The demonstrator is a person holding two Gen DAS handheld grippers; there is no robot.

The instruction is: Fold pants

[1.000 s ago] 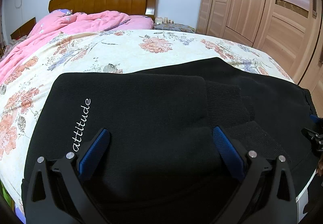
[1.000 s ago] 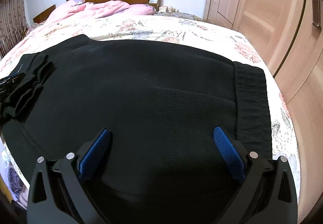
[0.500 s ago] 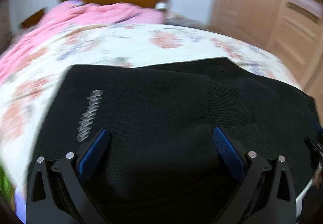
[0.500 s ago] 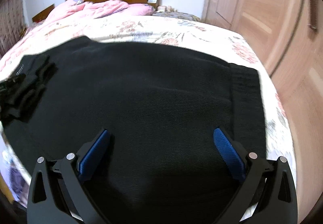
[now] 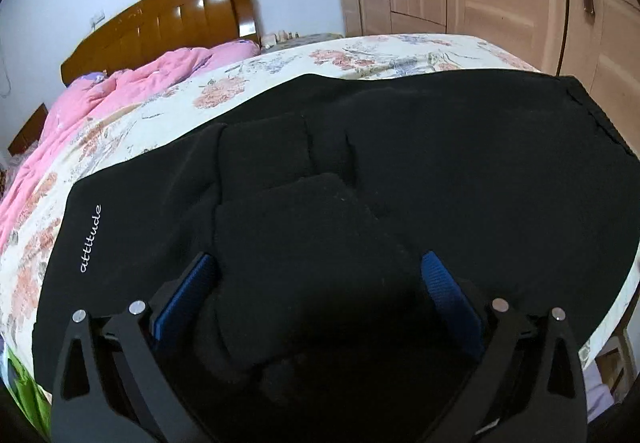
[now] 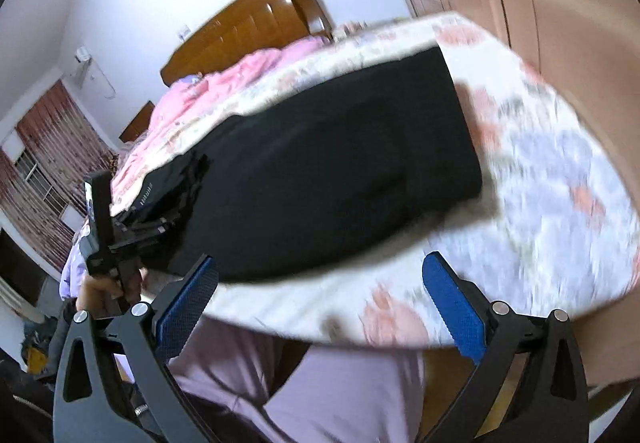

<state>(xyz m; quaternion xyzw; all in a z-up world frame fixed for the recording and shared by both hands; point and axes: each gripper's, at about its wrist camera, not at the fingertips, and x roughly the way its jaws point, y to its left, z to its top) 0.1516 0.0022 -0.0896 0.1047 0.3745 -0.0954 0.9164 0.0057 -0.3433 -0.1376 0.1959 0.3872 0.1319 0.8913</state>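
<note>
The black knit pants (image 5: 440,171) are soft, limp and fairly thick, so I judge they will sag and slide unless taken at a firm doubled edge: the ribbed waistband (image 5: 600,115) or the stacked cuffs (image 5: 288,211). They lie flat across the near end of the floral-sheeted bed (image 5: 380,51), folded lengthwise, the leg ends turned back onto the body, with white "attitude" lettering (image 5: 90,239) on one panel. The left tongs (image 5: 318,283) sit spread wide over the cuff bundle, gripping nothing. The right tongs (image 6: 320,283) hang open off the bed's edge, empty, in a blurred view. A crumpled pink quilt (image 5: 132,87) lies towards the wooden headboard (image 5: 168,23).
</note>
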